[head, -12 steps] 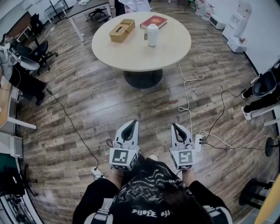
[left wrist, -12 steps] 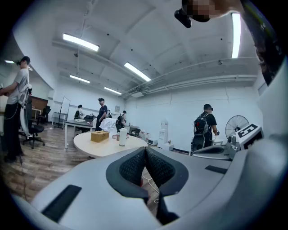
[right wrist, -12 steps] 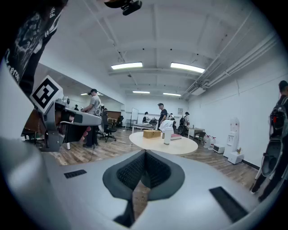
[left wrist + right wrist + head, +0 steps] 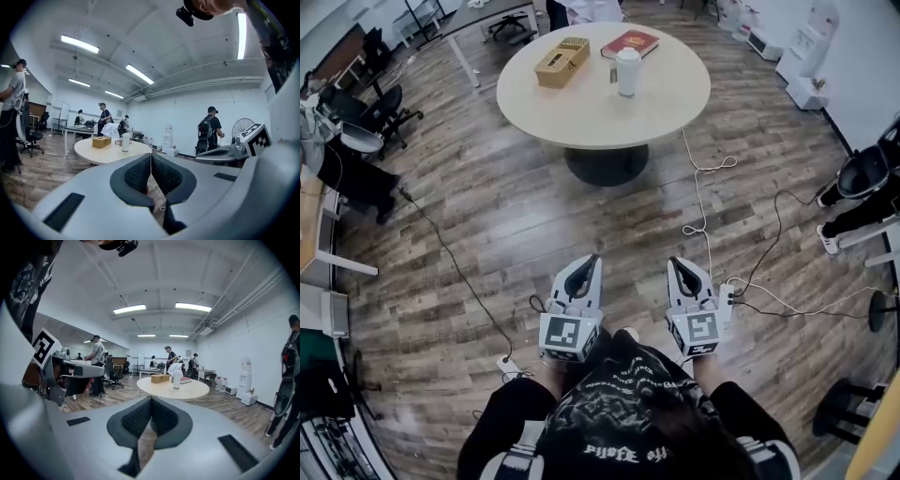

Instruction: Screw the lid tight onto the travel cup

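No readable text, shirt print (image 4: 617,457) unclear

The surface (image 4: 581,117) is standing far in the scene, on the floor (image 4: 487,234). On it, the cup (image 4: 626,73) is standing a little right of centre. The box (image 4: 562,63) is lying to the cup's left, and the book (image 4: 629,44) is lying just behind the cup, at the far edge. A cable (image 4: 701,202) is trailing over the floor from the surface's right side toward the near right. The left claw (image 4: 592,258) and right claw (image 4: 675,262) are hovering near, side by side, well apart from the surface. Chairs (image 4: 389,112) are standing far left.
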